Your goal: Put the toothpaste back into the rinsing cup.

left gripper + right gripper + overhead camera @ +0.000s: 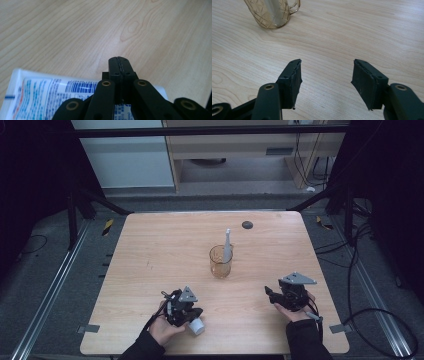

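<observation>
Wooden table (150,250), pale grain; amber glass mug (220,261) near centre, white toothbrush (227,245) standing in it; right gripper (271,296) low over table's right side, jaws spread, nothing between; left gripper (196,312) near front edge, jaws pressed together, empty; white toothpaste tube (50,92), blue print, lies flat on table directly under left gripper.

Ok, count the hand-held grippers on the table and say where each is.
2. The left hand-held gripper is near the front edge, jaws shut, over a white tube. The right hand-held gripper is at front right, jaws open and empty.
</observation>
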`<state>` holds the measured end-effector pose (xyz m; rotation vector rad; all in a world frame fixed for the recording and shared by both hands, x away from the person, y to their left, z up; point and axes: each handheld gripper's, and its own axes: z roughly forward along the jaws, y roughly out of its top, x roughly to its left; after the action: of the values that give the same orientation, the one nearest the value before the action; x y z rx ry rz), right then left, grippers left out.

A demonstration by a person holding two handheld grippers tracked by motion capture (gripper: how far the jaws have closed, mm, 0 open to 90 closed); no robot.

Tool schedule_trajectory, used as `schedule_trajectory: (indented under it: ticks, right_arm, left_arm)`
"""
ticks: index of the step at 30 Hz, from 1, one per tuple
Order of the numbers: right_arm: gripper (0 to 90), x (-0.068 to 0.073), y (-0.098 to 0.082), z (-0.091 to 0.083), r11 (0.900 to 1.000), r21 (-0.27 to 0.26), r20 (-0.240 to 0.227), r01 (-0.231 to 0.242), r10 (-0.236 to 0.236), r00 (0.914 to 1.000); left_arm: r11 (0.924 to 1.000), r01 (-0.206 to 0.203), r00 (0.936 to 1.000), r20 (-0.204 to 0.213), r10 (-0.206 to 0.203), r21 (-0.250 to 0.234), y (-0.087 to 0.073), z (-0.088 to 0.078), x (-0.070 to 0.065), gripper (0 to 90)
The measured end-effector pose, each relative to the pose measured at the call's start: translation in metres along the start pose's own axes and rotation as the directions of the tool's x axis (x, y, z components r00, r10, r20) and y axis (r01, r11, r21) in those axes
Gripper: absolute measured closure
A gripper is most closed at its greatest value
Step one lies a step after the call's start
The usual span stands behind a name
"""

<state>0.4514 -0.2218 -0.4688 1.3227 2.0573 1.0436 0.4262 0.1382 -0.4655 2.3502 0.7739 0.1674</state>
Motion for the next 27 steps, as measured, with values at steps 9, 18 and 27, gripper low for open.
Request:
schedule_trajectory:
  ticks: [9, 18, 27]
  right_arm:
    - [40.2, 0.001, 0.0, 0.001, 1.0, 0.007, -0.002, 0.004, -0.003, 1.0]
    - [40.2, 0.001, 0.0, 0.001, 1.0, 0.008, -0.001, 0.002, -0.002, 1.0]
    - [40.3, 0.001, 0.0, 0.001, 1.0, 0.008, -0.001, 0.004, -0.004, 1.0]
  left_arm:
    - [1.0, 0.003, 1.0, 0.005, -0.003, -0.006, -0.015, -0.018, -0.005, 89.7]
    - [0.9998, 0.016, 0.9999, 0.007, -0.016, 0.013, -0.017, -0.011, -0.015, 89.7]
    - [0.9993, 0.011, 0.9997, -0.023, -0.01, 0.036, -0.02, -0.014, -0.016, 89.7]
